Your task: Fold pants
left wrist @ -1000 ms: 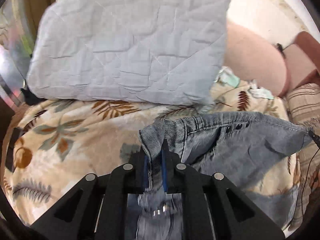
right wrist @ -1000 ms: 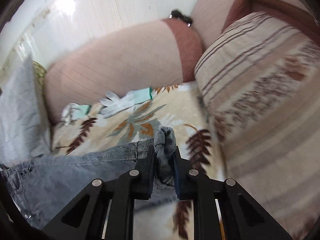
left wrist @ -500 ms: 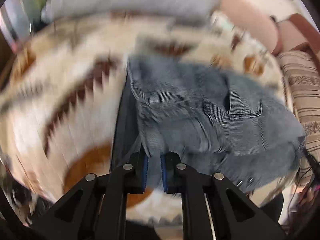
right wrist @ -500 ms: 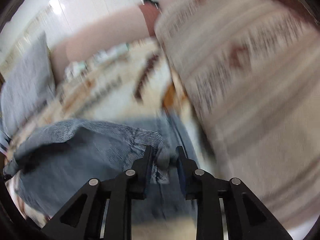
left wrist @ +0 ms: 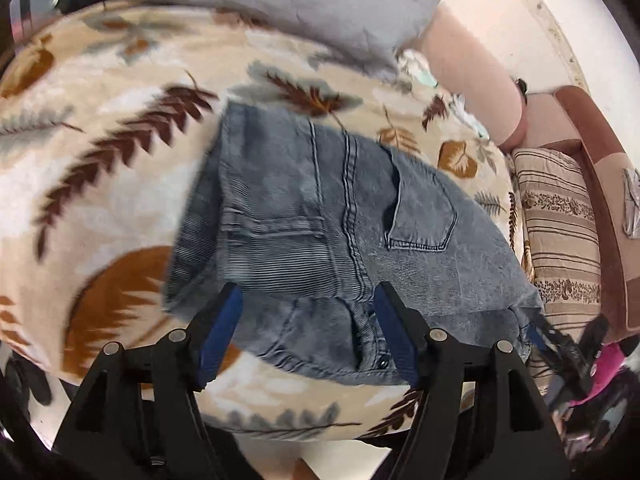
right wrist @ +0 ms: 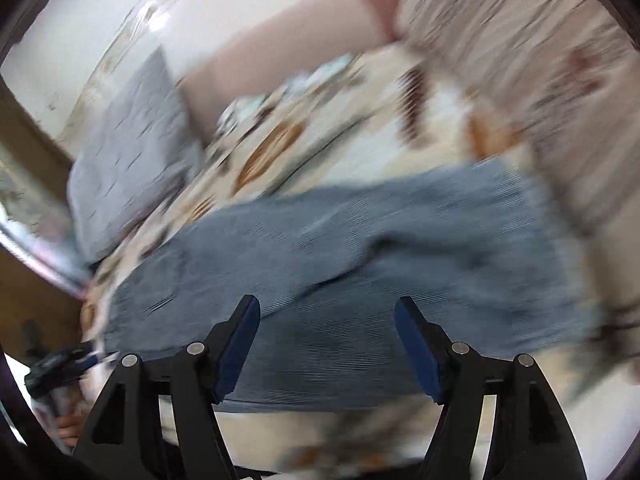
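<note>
The grey-blue denim pants [left wrist: 320,220] lie folded on the leaf-patterned blanket [left wrist: 100,200], back pockets up, near the bed's front edge. My left gripper [left wrist: 308,300] is open and empty, hovering just above the pants' near fold. In the right wrist view, which is blurred by motion, the pants [right wrist: 360,248] spread across the middle and my right gripper [right wrist: 326,312] is open and empty above their near edge. The right gripper's tip [left wrist: 540,332] shows at the pants' right corner in the left wrist view.
A grey quilted pillow [left wrist: 280,0] lies at the bed's far side. A pink bolster [left wrist: 468,76] and a striped cushion [left wrist: 560,232] stand at the right. The blanket's front edge [left wrist: 280,420] drops off just below the pants.
Both grippers pulled the pants' top over toward the front edge, then opened and let go. The pants now lie folded with the back pockets up.
</note>
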A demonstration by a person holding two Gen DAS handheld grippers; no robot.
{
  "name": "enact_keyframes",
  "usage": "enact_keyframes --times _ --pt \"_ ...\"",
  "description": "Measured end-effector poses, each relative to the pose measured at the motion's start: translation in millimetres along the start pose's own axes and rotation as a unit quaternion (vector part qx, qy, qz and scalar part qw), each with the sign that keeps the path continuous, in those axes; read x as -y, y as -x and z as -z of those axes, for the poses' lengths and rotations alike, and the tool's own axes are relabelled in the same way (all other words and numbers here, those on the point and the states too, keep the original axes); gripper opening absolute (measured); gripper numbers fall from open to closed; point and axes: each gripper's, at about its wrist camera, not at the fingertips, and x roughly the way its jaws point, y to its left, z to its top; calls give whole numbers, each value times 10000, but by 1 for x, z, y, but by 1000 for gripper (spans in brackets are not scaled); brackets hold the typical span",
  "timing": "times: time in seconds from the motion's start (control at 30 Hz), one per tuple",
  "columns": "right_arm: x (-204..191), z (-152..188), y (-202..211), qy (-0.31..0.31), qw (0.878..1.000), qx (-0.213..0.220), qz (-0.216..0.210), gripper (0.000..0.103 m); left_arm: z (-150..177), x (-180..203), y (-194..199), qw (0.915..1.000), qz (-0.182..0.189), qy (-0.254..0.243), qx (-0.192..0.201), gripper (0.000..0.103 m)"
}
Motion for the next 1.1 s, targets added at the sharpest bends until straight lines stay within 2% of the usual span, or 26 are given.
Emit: enact_keyframes --times 0.03,0.17,0.23,0.27,0.3,0.33,0.37,0.4,0.5,0.57,0.63,0.77,0.83,0.9,0.93,0.97,1.0,1.03,1.1 --pt "-10 1 -20 -3 9998 -196 -88 71 -1 1 -6 10000 16 52 -67 68" --pt "-23 -1 -65 -139 9988 -459 -6 71 -8 -2 -29 9992 65 301 -273 68" --pt "-18 -1 -79 -454 9976 -497 -178 72 -11 -4 -38 9985 62 412 -342 67" --pt "-18 -2 -84 -552 9970 -474 -279 68 -15 -3 -42 9983 22 456 -357 65" --pt "-19 -3 -88 -589 9967 -454 -326 52 -17 -3 -43 9983 -14 468 -340 59" --pt "-20 -4 -91 -598 9967 -452 -303 40 -21 -1 -42 9985 -101 451 -282 37" --pt "-21 -6 -92 -586 9968 -471 -264 13 -23 0 -40 9987 -191 406 -258 17" --pt "-22 -7 -89 -574 9969 -444 -300 6 -25 1 -36 9989 -150 359 -250 17" --pt "-30 -7 -62 -499 9965 -185 -641 6 -22 -1 -15 9994 38 323 -90 15" --pt "-36 -4 -41 -405 9959 -62 -805 5 -14 -2 1 9997 25 220 50 8" --pt "-39 4 -21 -323 9953 6 -912 6 -1 -9 14 9997 99 200 48 8" --pt "-26 35 -9 -422 9946 -212 -925 8 18 -24 13 9994 -224 262 -20 8" --pt "-12 47 -18 -572 9943 -374 -818 10 20 -35 3 9974 216 624 -306 8" --pt "-5 51 -25 -774 9922 -454 -869 14 19 -32 1 9952 452 807 -332 10" --pt "-4 51 -30 -873 9905 -482 -948 19 18 -28 0 9952 485 798 -306 21" --pt "-5 50 -32 -902 9898 -479 -990 37 16 -21 -1 9954 510 759 -279 43" --pt "-6 49 -34 -907 9897 -472 -1000 57 15 -16 -4 9956 514 741 -252 55" --pt "-8 46 -37 -913 9901 -449 -966 62 12 -11 -7 9956 505 765 -185 66" --pt "-12 41 -45 -940 9897 -428 -993 63 7 -5 -13 9949 551 834 -163 66"
